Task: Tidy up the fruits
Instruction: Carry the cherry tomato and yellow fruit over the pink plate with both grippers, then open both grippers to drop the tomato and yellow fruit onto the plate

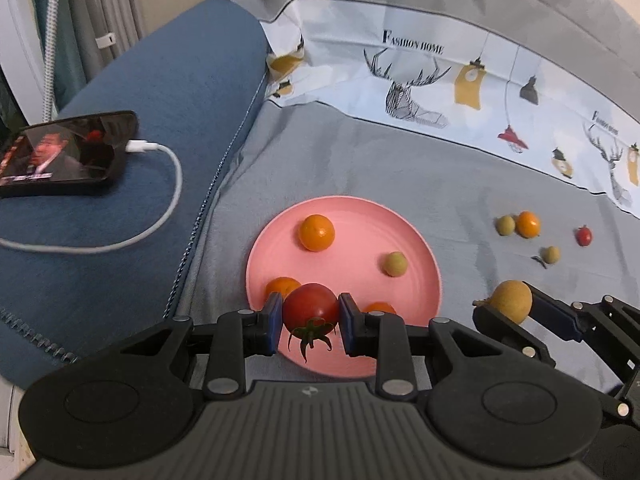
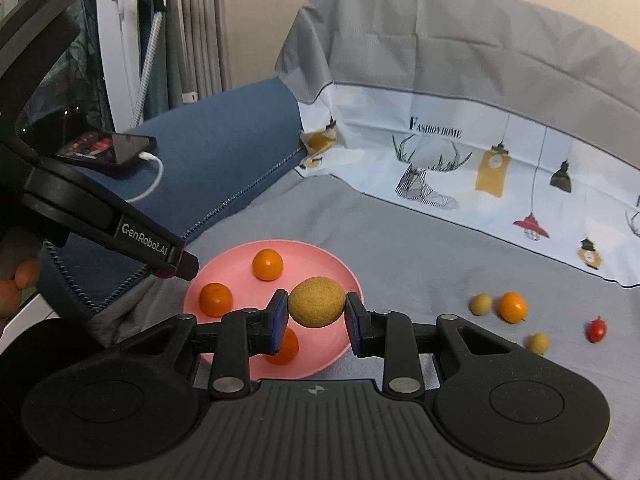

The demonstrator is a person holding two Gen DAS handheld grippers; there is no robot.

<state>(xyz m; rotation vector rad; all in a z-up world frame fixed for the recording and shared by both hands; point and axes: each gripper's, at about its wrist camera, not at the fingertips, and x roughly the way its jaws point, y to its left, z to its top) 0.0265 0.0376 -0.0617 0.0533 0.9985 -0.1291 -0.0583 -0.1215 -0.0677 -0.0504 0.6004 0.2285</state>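
Our left claw (image 1: 311, 322) grips a red tomato (image 1: 310, 308) over the pink plate's (image 1: 360, 240) near rim; our right claw (image 2: 316, 317) clasps a tan fruit (image 2: 316, 301) above its right edge; open grey cloth (image 1: 360, 160) lies beyond.

Home setting, likely a living room. A blue upholstered sofa (image 1: 160, 92) with a zipper seam is seen, partly draped with a grey cover (image 1: 360, 168) printed with deer, lamps and "FASHION HOME" (image 1: 412, 42). A phone (image 1: 68, 154) playing video is laid on the sofa arm, with a white charging cable (image 1: 168, 200) plugged in. Grey curtains (image 2: 200, 28) and a plain wall (image 2: 260, 8) are visible behind. A pink plate (image 1: 420, 256) with small fruit is set directly on the covered seat.
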